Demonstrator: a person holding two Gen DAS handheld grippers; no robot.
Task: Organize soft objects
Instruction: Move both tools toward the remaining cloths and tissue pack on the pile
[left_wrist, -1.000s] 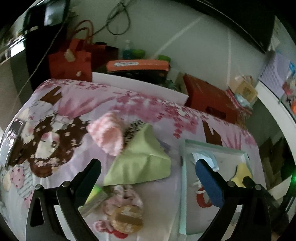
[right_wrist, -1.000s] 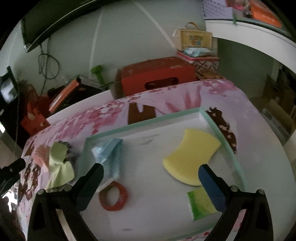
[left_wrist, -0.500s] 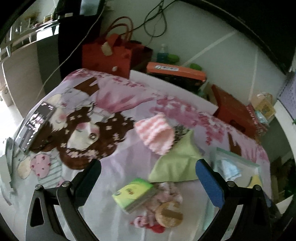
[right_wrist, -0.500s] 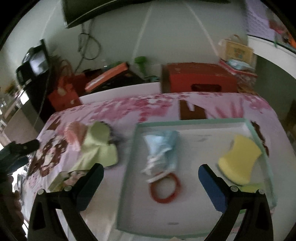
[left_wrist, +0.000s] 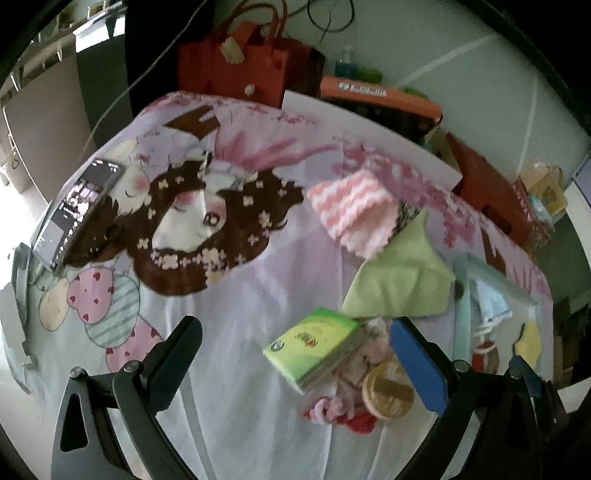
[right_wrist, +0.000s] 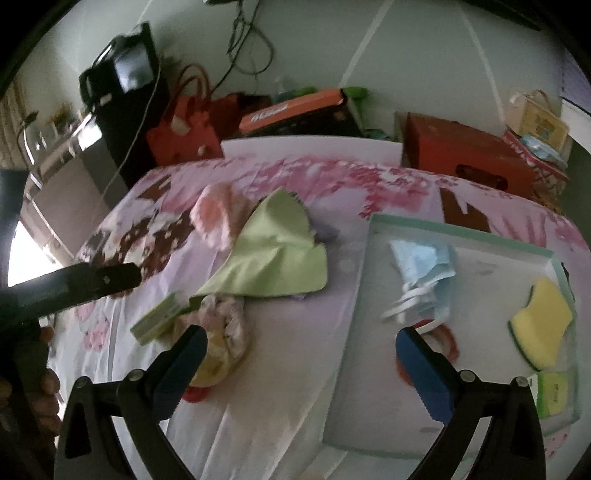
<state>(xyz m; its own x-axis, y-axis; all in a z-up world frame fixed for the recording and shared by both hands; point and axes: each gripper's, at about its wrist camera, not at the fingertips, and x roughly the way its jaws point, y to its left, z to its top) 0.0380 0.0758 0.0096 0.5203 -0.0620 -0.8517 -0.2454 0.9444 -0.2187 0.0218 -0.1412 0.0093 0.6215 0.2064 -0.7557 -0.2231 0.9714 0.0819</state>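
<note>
On the printed bedsheet lie a pink striped sock, a light green cloth, a green tissue pack and a pink scrunchie beside a round yellow tin. The pale tray holds a blue face mask, a red ring, a yellow sponge and a small green pack. My left gripper hovers open over the tissue pack. Above the tray's left edge, my right gripper is open and holds nothing.
A phone lies at the bed's left edge. Behind the bed stand a red bag, an orange box and a red box. A hand holds the left gripper's handle at the left of the right wrist view.
Both views have swung left, from the tray toward the pile of cloths. The tissue pack and scrunchie now sit between the left gripper's fingers. Nothing was taken hold of.
</note>
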